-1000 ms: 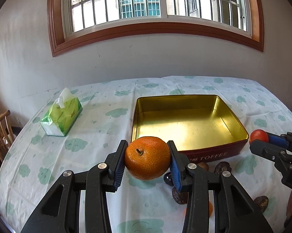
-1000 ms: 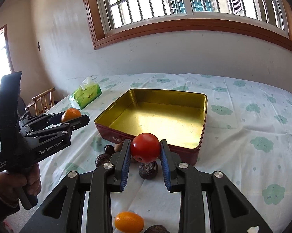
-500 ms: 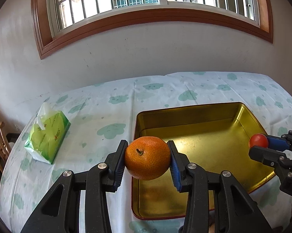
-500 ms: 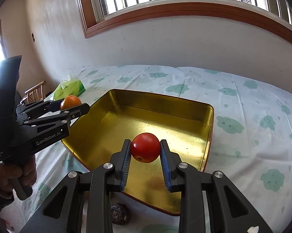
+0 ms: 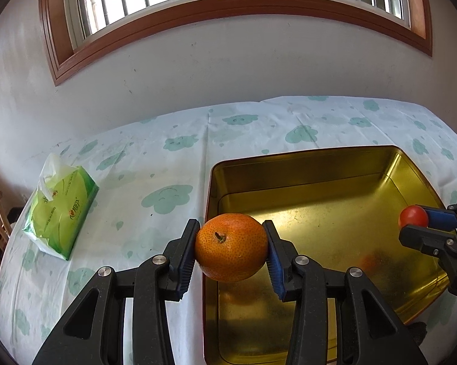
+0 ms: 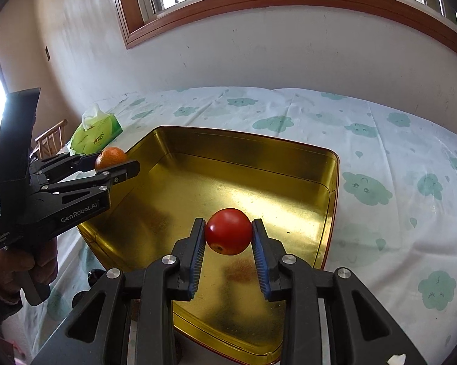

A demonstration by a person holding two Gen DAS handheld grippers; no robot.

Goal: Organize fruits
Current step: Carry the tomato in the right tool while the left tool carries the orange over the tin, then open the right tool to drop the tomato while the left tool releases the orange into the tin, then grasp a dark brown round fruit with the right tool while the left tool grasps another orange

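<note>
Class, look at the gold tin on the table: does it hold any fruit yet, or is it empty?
Empty. The gold tin shows only bare metal floor; the orange and red fruit hang above it, each clamped in a gripper.

Right gripper (image 6: 228, 235) clamps tomato (image 6: 228, 235) above tin (image 6: 330, 164).

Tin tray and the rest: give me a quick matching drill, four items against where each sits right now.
Items:
1. orange
2. tomato
3. tissue pack
4. tin tray

States:
A. lying on the tablecloth, left of the tray
B. clamped in the left tongs
C. gold inside, no fruit resting in it
D. clamped in the right tongs

Pairs: 1-B, 2-D, 3-A, 4-C
</note>
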